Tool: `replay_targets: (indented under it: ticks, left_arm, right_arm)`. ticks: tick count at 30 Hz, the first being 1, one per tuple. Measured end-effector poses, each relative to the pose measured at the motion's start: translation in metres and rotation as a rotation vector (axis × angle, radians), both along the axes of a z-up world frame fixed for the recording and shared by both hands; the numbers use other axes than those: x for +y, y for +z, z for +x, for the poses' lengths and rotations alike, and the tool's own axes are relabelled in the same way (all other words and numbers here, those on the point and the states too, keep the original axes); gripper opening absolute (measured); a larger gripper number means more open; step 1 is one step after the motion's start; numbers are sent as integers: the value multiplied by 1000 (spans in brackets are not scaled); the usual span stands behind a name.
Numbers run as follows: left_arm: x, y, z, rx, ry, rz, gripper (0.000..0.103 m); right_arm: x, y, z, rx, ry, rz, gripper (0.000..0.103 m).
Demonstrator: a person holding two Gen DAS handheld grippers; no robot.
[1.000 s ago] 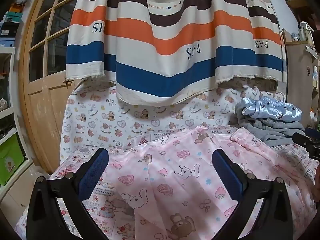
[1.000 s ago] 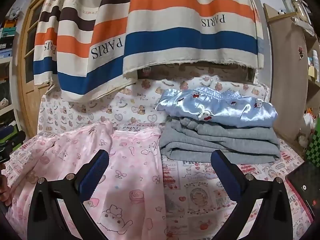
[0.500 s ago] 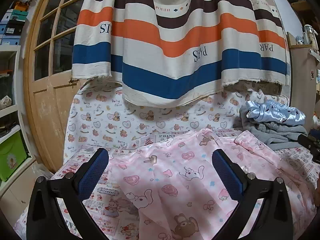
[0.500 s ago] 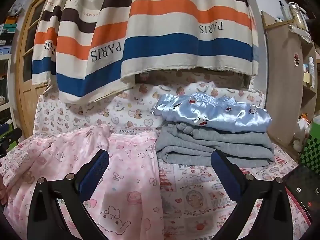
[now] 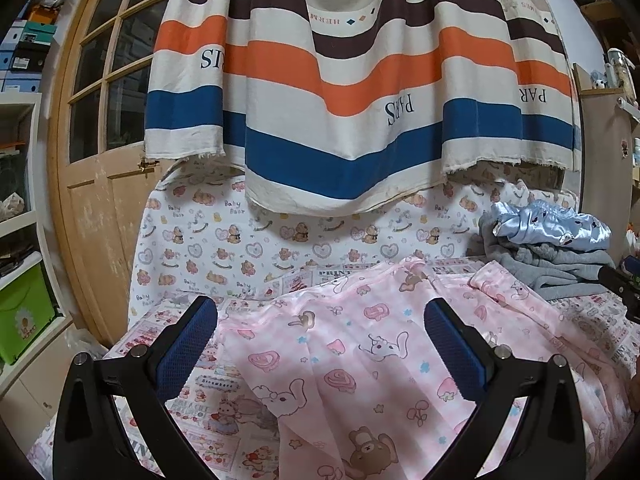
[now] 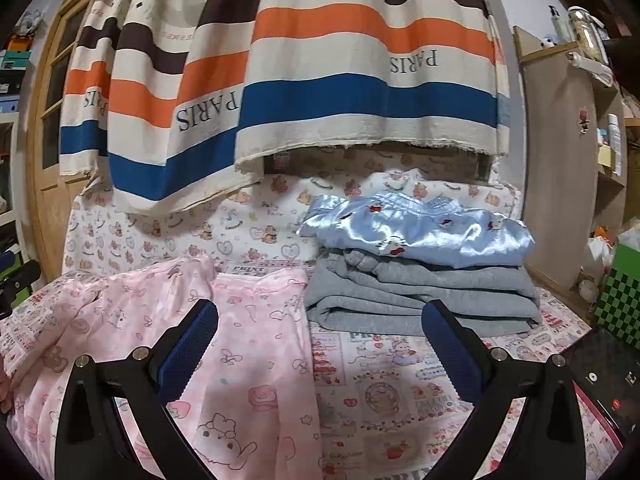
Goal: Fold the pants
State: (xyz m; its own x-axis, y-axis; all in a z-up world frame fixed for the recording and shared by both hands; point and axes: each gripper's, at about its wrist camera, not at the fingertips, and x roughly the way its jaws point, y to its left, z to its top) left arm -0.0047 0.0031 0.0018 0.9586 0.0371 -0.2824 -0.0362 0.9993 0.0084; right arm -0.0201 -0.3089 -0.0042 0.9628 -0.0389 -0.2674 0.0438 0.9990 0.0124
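Observation:
Pink cartoon-print pants (image 5: pixel 372 352) lie spread and rumpled on the printed sheet (image 5: pixel 208 412), legs running toward me. In the right wrist view the pants (image 6: pixel 248 364) lie at the left, beside a stack of folded clothes. My left gripper (image 5: pixel 320 332) is open and empty, held above the pants' middle. My right gripper (image 6: pixel 320 336) is open and empty, above the pants' right edge and the sheet (image 6: pixel 392 392). The right gripper's tip (image 5: pixel 618 284) shows at the right edge of the left wrist view.
Folded grey pants (image 6: pixel 420 300) with a shiny blue garment (image 6: pixel 416 232) on top sit at the back right. A striped towel (image 5: pixel 352 100) hangs over the back. A wooden door (image 5: pixel 100 160) stands left, a green box (image 5: pixel 24 316) beside it. A phone (image 6: pixel 604 384) lies at the right.
Both grippers have drawn back and tilted up a little, so the pants and the stack sit lower in view. Both stay open and empty.

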Motion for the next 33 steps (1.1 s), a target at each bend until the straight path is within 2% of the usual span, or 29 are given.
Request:
replay_targets:
  ticks: [8,15,23,33]
  left_arm:
    - [0,1,-3,-15,14,-6,103]
    - [-10,1,1,1,-52,25,103]
    - [-2,2,-5,-25,-4,-1,103]
    - [-4,0,-6,-22,-25,9,103]
  right_arm:
    - [-1,-1,1,0,0,-1,103]
    - [-1,0,1,5,6,-5,102]
    - [1,0,1,8,14,-7,103]
    - [2,1,-1,7,22,-9,102]
